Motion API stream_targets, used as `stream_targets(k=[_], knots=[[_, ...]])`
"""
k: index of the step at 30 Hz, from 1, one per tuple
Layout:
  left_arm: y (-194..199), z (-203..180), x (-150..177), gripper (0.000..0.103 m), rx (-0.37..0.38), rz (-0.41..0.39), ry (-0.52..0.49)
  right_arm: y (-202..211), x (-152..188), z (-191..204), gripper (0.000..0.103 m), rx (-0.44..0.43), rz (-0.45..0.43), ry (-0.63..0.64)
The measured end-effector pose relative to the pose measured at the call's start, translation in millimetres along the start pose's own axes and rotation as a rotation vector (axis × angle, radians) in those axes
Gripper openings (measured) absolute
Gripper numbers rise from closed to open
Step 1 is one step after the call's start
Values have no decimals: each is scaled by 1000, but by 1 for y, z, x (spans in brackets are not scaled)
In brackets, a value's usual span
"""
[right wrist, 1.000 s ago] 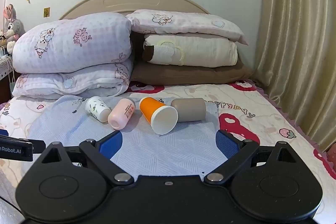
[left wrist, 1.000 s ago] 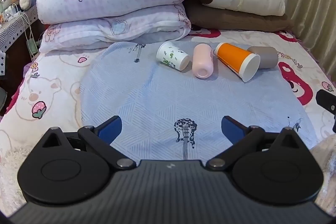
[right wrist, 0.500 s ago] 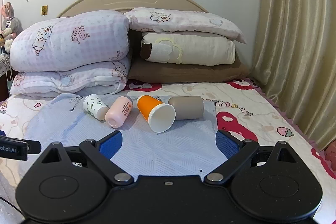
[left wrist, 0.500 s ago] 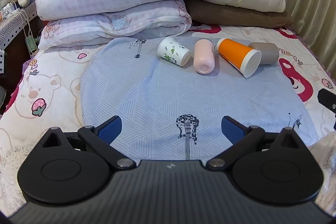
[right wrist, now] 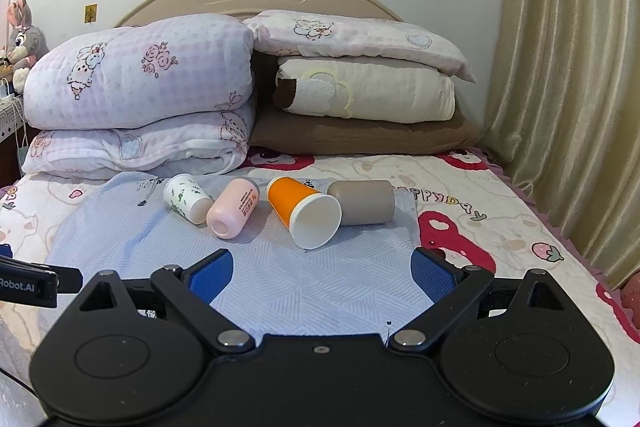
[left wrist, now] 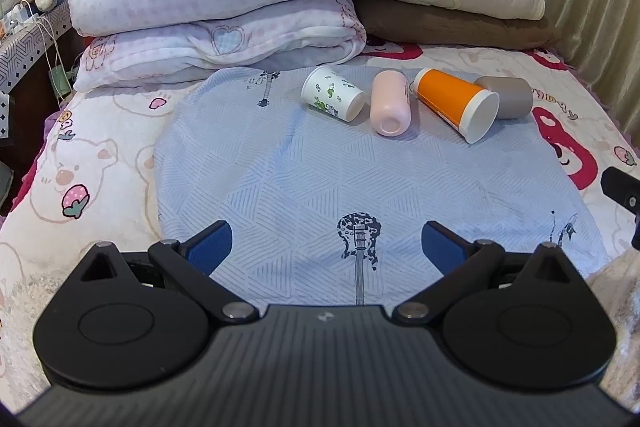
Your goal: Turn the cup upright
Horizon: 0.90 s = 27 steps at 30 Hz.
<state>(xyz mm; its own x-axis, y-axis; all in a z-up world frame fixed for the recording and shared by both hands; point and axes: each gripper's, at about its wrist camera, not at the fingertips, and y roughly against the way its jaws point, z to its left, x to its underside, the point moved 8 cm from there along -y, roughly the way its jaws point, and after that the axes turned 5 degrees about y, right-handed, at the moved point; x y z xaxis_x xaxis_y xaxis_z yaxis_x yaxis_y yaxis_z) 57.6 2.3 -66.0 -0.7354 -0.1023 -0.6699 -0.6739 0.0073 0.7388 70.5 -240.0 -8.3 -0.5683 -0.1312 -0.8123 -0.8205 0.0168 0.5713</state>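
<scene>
I see four cups lying on their sides in a row near the bed's (right wrist: 480, 187) head: white cup (left wrist: 333, 99), pink cup (left wrist: 390, 103), orange cup (left wrist: 456, 105), grey cup (left wrist: 510, 101). My left gripper (left wrist: 326, 247) and right gripper (right wrist: 320, 269) hover with jaws apart, holding nothing.

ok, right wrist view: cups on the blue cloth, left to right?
white cup with green print → pink cup → orange cup → grey cup. All four lie on their sides on the blue cloth; right gripper is open, short of them.
</scene>
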Motion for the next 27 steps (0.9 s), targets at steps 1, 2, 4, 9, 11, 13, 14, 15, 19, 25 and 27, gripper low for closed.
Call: stream_targets(k=[1, 2, 4, 9, 11, 13, 14, 15, 19, 25, 27], knots=[[0, -1, 0, 103, 2, 1, 1, 0, 0, 0, 98, 2, 0, 0], [0, 0, 1, 103, 3, 1, 1, 0, 0, 1, 98, 3, 0, -1], [-1, -1, 2, 103, 1, -2, -3, 0, 0, 1, 98, 5, 1, -4], [-1, -2, 2, 103, 4, -1, -1, 0, 1, -2, 98, 6, 3, -11], [-1, -3, 3, 103, 8, 0, 0, 0, 2, -3, 98, 6, 3, -11], [-1, -3, 3, 103, 12, 1, 2, 0, 2, -3, 98, 5, 3, -11], [-1, -3, 3, 103, 13, 2, 2, 0, 2, -3, 98, 5, 4, -11], [-1, -3, 4, 103, 14, 2, 2, 0, 2, -3, 98, 6, 4, -12], [-2, -3, 5, 103, 13, 3, 1, 0, 3, -4, 98, 7, 5, -12], [-2, -2, 7, 103, 17, 5, -2, -1, 4, -6, 98, 8, 11, -13], [-2, -3, 8, 103, 16, 6, -3, -1, 5, -8, 98, 9, 12, -14]])
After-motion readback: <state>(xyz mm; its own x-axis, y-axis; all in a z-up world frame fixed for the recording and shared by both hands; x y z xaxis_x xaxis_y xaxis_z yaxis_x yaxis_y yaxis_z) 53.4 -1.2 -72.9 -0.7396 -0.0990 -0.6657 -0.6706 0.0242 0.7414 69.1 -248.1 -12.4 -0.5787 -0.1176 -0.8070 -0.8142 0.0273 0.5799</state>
